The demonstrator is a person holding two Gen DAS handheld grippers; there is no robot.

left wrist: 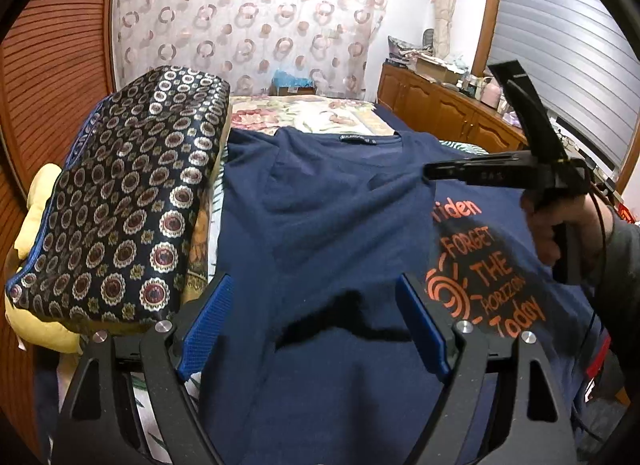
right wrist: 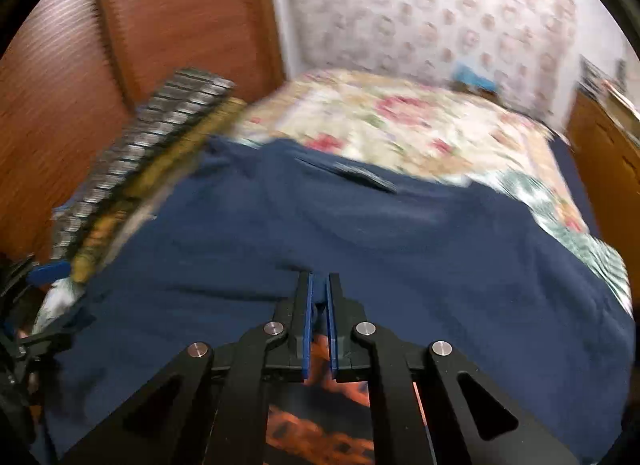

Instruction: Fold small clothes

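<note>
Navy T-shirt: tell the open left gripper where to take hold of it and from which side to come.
Grip the navy T-shirt by its left side edge, beside the patterned cushion. Come from the left, low over the bed: the shirt lies flat, so only an edge gives the fingers cloth to close on. The left gripper is open above the fabric; the right gripper already pinches a fold near the orange print.

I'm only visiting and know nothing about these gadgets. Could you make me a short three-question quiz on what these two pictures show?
1. True or false: the left gripper stands open above the navy T-shirt.
2. What pinches a fold of the shirt? A) right gripper B) left gripper C) a bare hand
3. What lies left of the shirt in the left wrist view?

Key: 1 true. 2 A. 3 the patterned cushion.
</note>
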